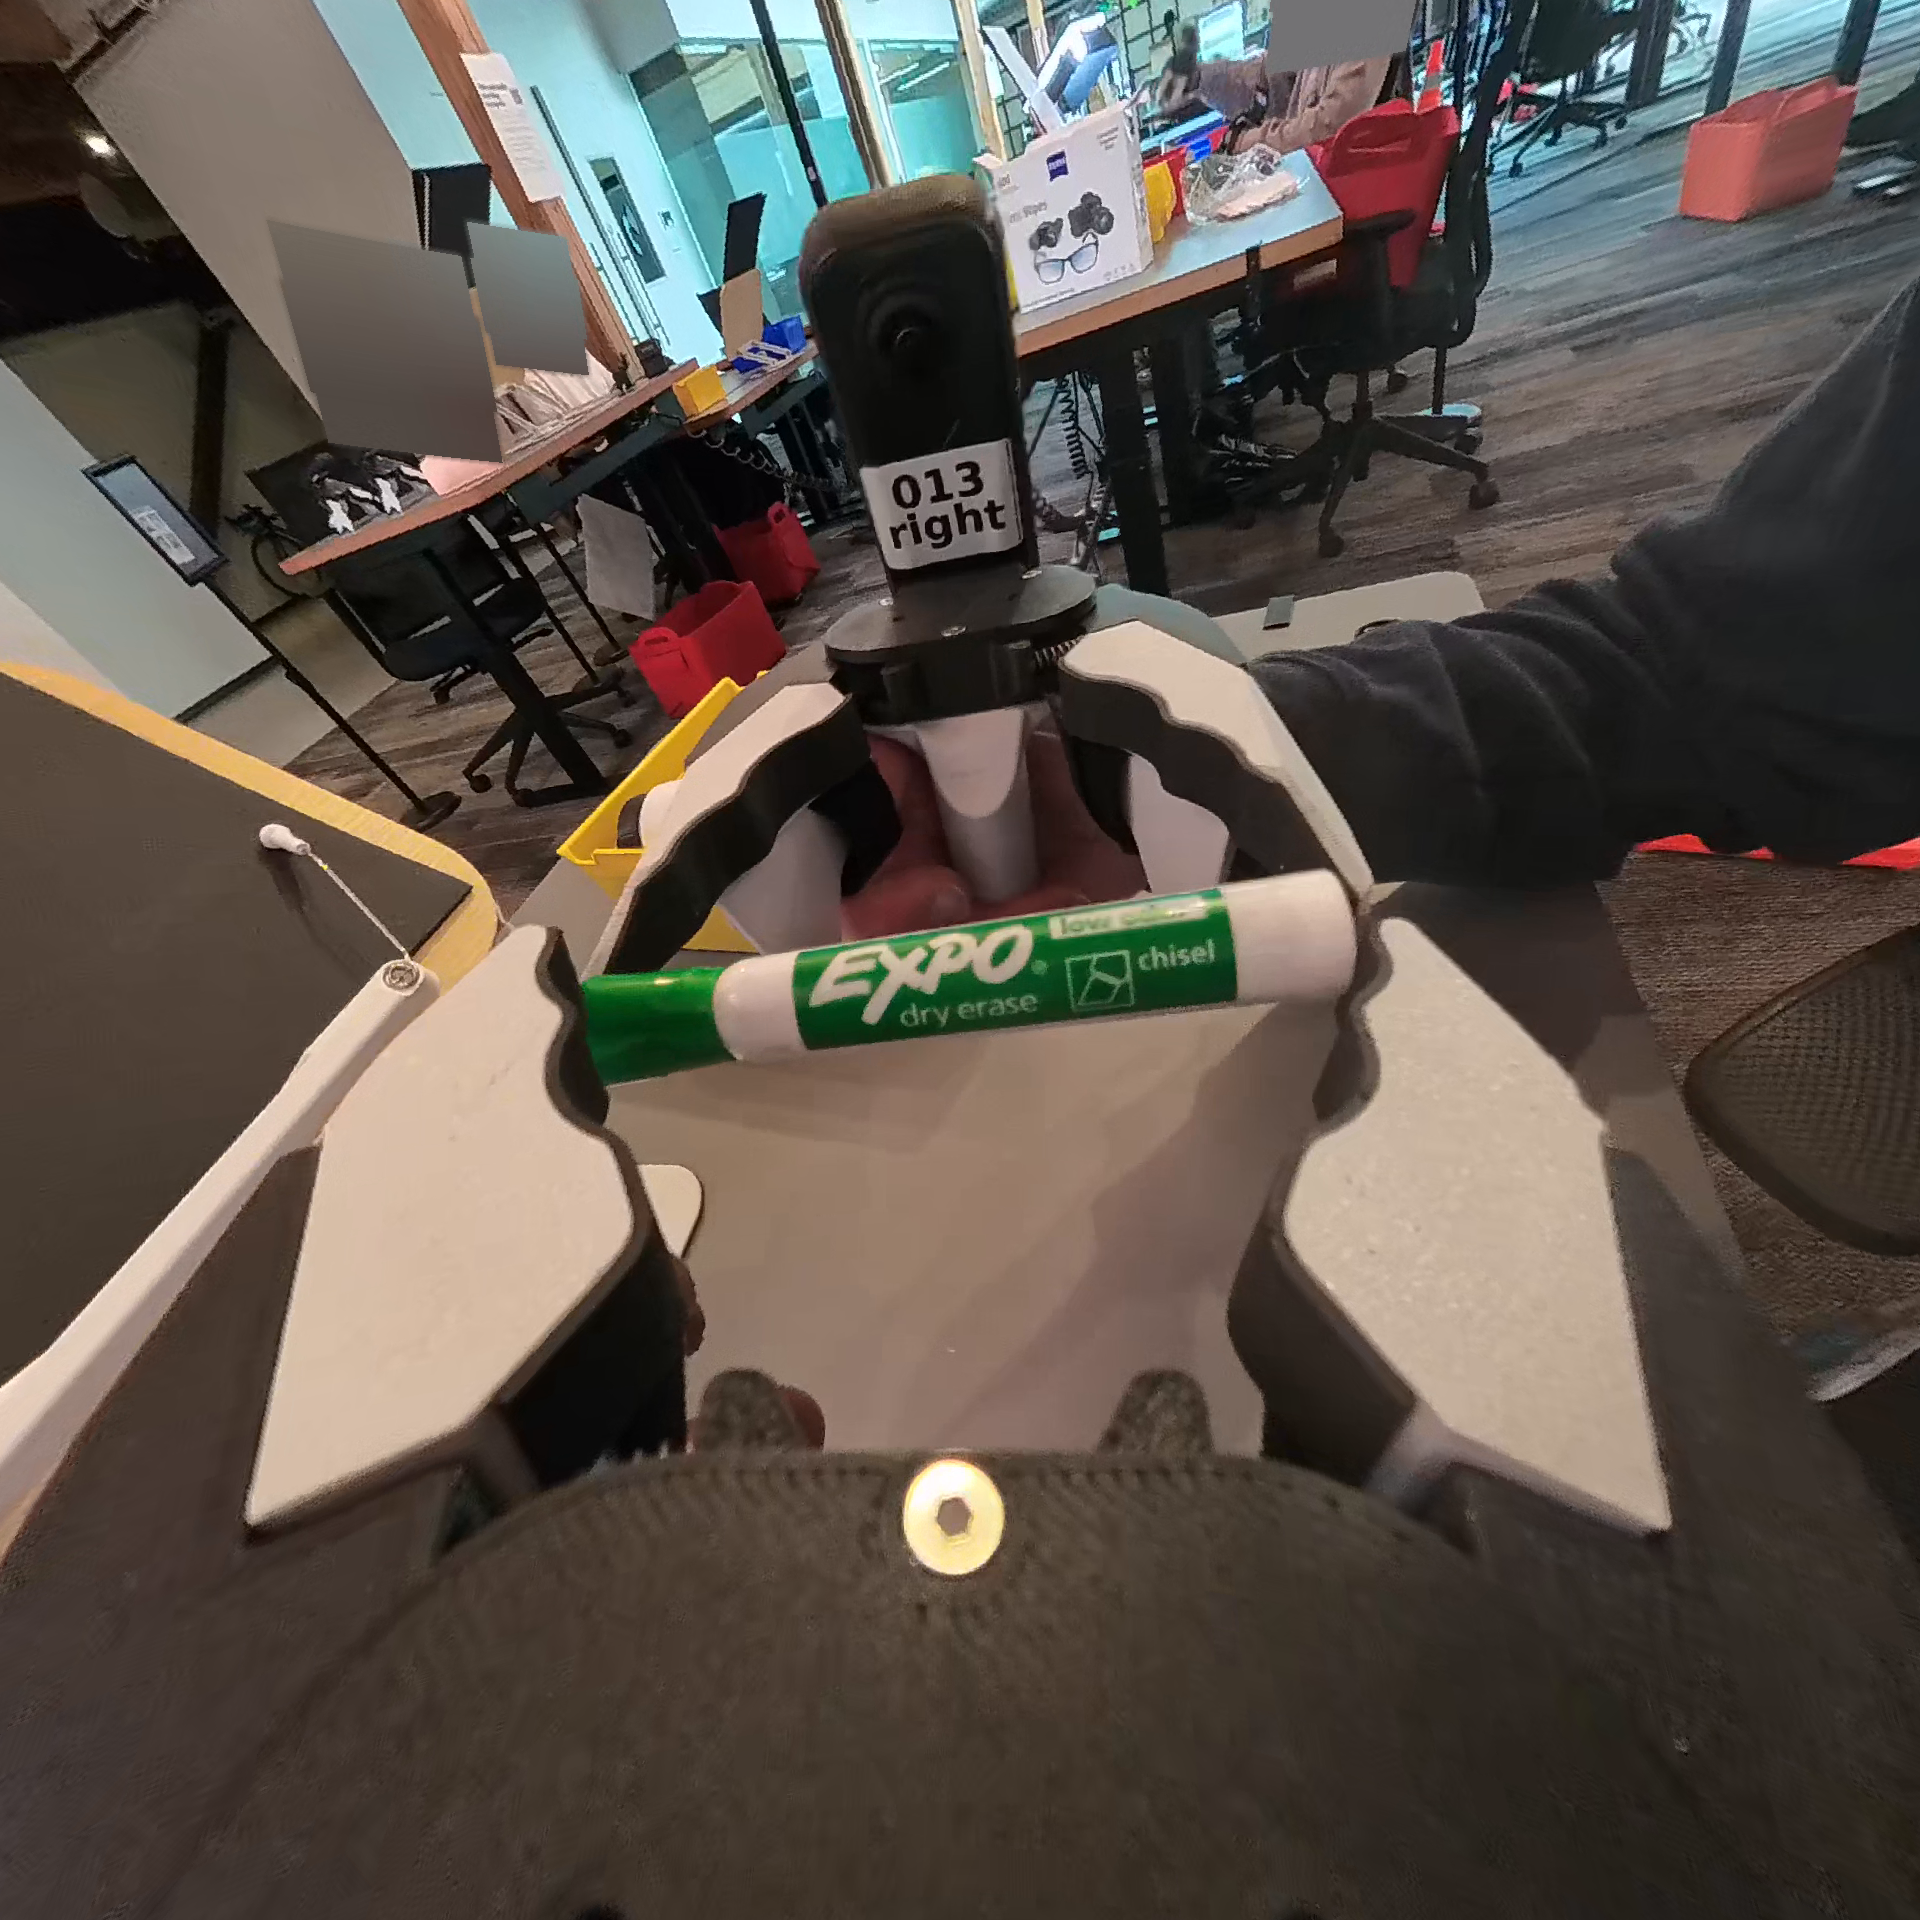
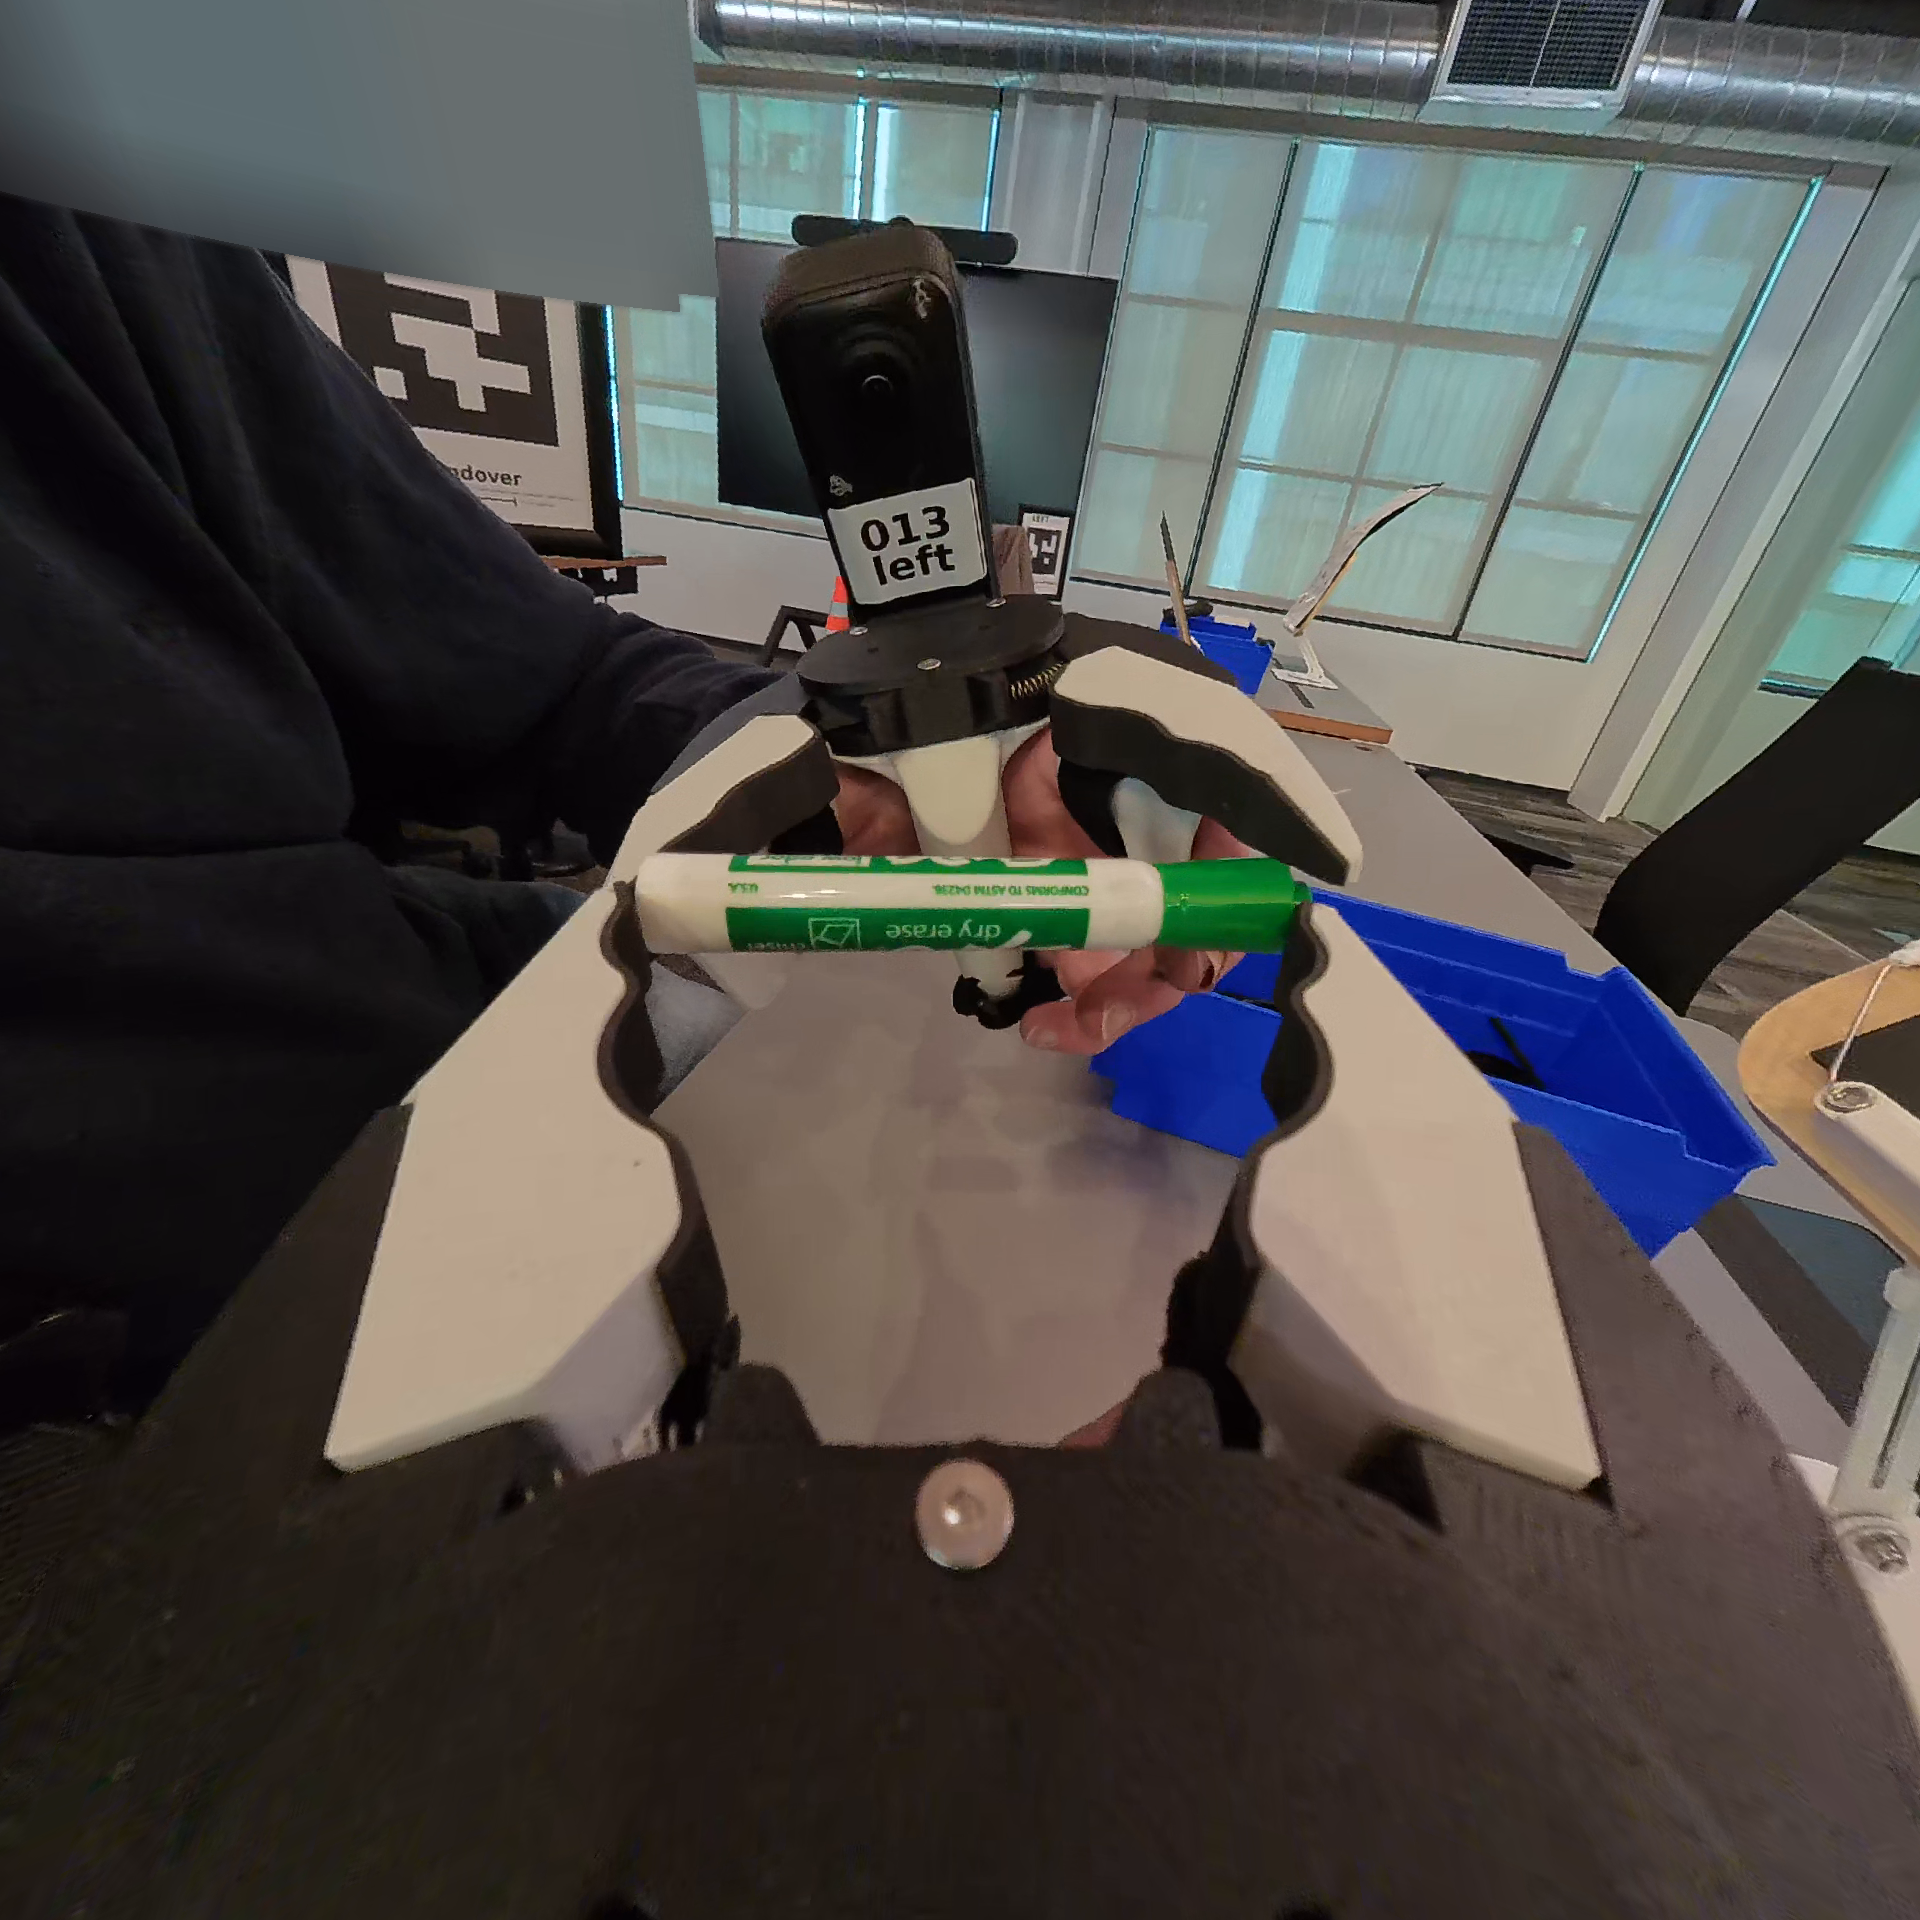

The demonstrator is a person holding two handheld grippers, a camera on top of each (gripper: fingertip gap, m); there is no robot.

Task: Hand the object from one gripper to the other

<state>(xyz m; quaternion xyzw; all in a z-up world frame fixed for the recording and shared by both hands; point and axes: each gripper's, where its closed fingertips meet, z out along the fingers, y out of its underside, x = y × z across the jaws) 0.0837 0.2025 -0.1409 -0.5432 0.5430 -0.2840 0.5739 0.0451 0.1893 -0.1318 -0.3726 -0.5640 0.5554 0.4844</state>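
Green-capped, one dry-erase marker [image 1: 966, 977] points its cap toward nine o'clock; we see two grippers, left gripper [image 1: 961, 1003] and right gripper [image 2: 956, 961], each clamped across its ends.

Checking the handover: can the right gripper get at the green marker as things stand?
Probably yes. The green marker already lies crosswise between the right gripper fingertips, with nothing in between. The left gripper has its tips at the same two ends, so which one carries it cannot be told.
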